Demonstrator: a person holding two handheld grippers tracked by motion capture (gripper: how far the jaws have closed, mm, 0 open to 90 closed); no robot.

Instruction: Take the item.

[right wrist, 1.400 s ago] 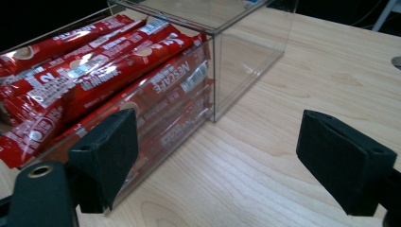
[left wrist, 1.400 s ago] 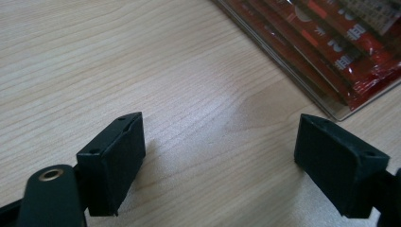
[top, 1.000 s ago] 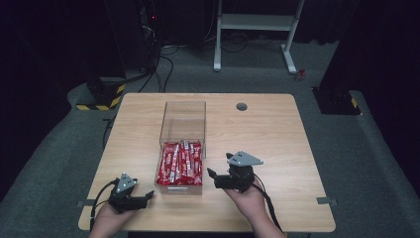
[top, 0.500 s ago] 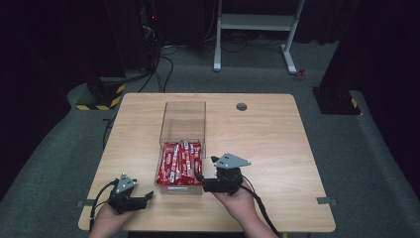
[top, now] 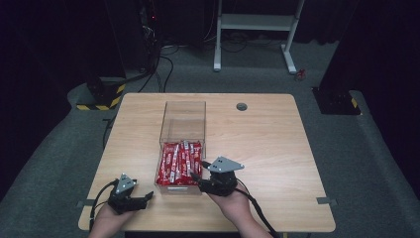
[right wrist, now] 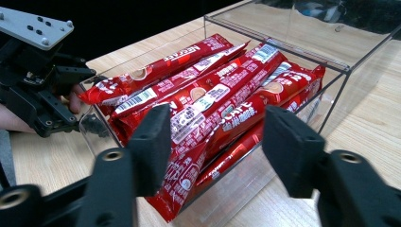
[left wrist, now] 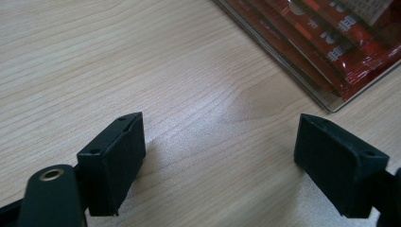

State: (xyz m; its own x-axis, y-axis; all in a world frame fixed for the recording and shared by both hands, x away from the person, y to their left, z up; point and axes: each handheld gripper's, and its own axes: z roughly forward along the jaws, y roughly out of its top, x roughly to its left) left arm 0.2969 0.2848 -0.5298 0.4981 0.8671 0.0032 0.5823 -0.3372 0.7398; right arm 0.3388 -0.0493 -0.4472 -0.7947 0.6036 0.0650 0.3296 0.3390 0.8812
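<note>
Wooden table (top: 277,144) on grey carpet, wide bare wood right of clear box (top: 181,124), red sachets (top: 179,161) heaped at its near end, right gripper (top: 196,176) jaws apart over box's near edge, left gripper (top: 148,196) jaws apart near front-left table edge.

A light wooden table (top: 277,144) is standing on grey carpet (top: 376,163), with a round cable grommet (top: 241,106) set near its far edge. A clear acrylic box (top: 181,130) is sitting directly on the tabletop, left of centre, and is holding red Nescafé sachets (right wrist: 213,104) piled in its near compartment.
</note>
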